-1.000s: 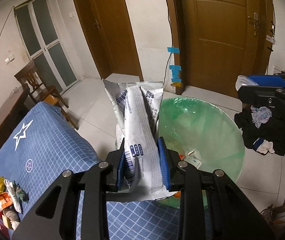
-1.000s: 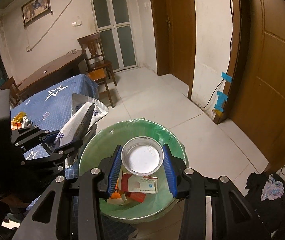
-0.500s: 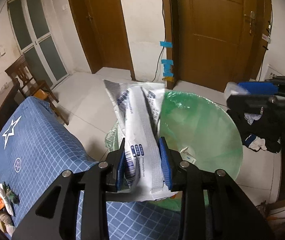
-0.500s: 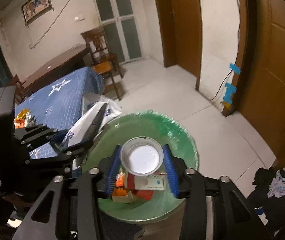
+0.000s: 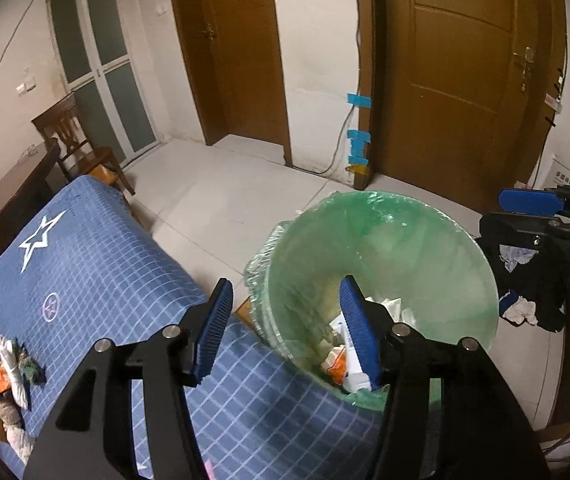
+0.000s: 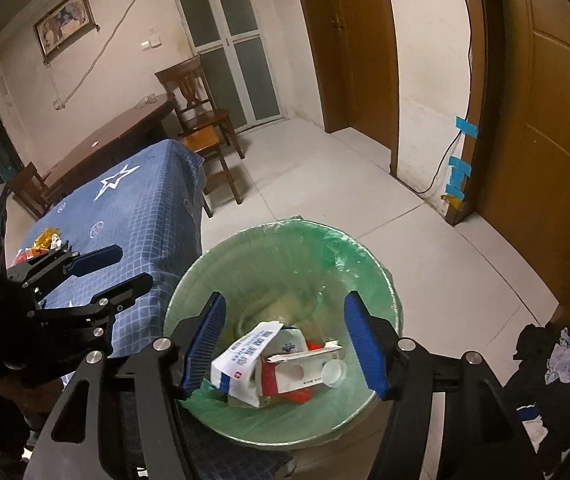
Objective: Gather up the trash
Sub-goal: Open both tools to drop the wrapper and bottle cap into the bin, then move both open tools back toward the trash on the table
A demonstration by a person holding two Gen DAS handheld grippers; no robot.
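Gone from both grips: white packet (image 6: 245, 364) and clear lid (image 6: 334, 372) now lying in green-lined bin (image 5: 465, 248). Left gripper (image 5: 285, 330) and right gripper (image 6: 285, 346) just opening, wide, empty. Risk: snagging the liner on withdrawal; wrappers (image 5: 1, 364) remaining on blue cloth (image 5: 97, 276).

One green-lined bin (image 6: 285, 248), holding one white printed pouch (image 6: 245, 364), one red-and-white carton (image 6: 301, 372) and one clear round lid (image 6: 335, 372). Two wooden chairs (image 6: 201, 120), two brown doors (image 5: 457, 60), one framed picture (image 6: 65, 24). One blue-clothed tabletop (image 5: 97, 280); one litter cluster (image 5: 1, 372) at its left edge.
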